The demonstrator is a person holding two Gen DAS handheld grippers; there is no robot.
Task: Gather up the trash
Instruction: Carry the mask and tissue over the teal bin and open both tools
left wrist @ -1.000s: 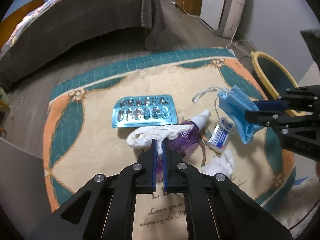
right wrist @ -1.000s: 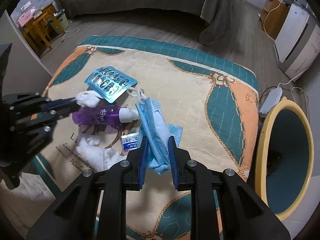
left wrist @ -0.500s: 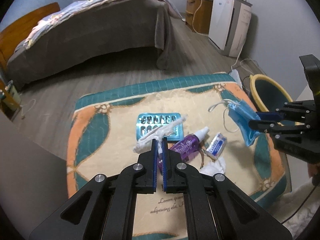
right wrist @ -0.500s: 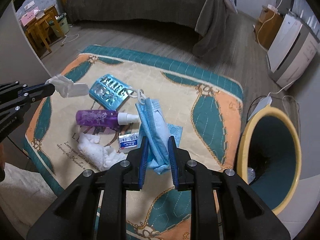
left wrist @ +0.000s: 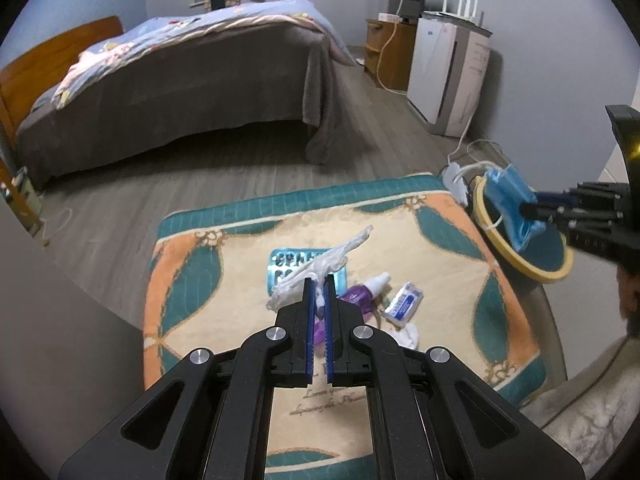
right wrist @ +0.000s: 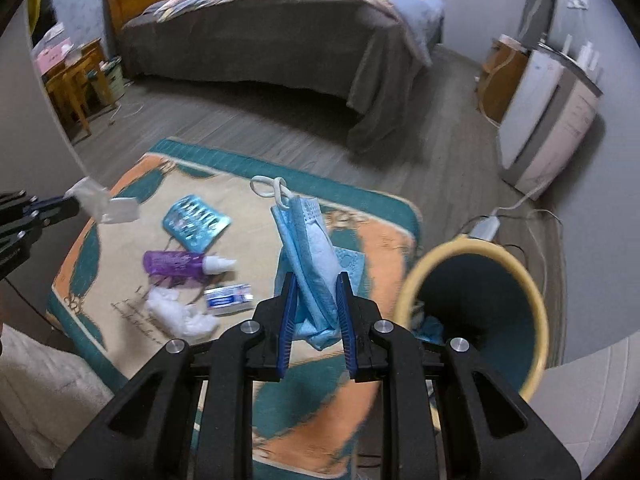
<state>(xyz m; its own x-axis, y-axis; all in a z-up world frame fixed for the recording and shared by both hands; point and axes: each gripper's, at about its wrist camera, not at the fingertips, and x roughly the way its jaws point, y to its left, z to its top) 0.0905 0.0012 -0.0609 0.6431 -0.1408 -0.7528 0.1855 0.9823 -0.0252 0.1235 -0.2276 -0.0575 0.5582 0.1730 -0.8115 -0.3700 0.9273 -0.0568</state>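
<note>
My left gripper (left wrist: 319,280) is shut on a white crumpled wrapper (left wrist: 328,260) and holds it in the air above the rug (left wrist: 192,280). My right gripper (right wrist: 314,280) is shut on a blue face mask (right wrist: 308,248), whose ear loops stick up; in the left wrist view the mask (left wrist: 508,204) hangs over the yellow-rimmed bin (left wrist: 532,268). Lying on the rug are a blue blister pack (right wrist: 196,226), a purple spray bottle (right wrist: 180,262), a small white-and-blue box (right wrist: 230,298) and crumpled white tissue (right wrist: 178,314).
The bin (right wrist: 480,296) stands off the rug's right edge beside a power strip and cables (right wrist: 486,226). A grey-covered bed (right wrist: 280,36) fills the back. A white appliance (right wrist: 552,112) and a wooden cabinet stand at the right wall, with a wooden table (right wrist: 76,80) at left.
Both grippers have risen from the rug. The left lifted the white wrapper off the bottle; the right carried the blue mask up and toward the bin.
</note>
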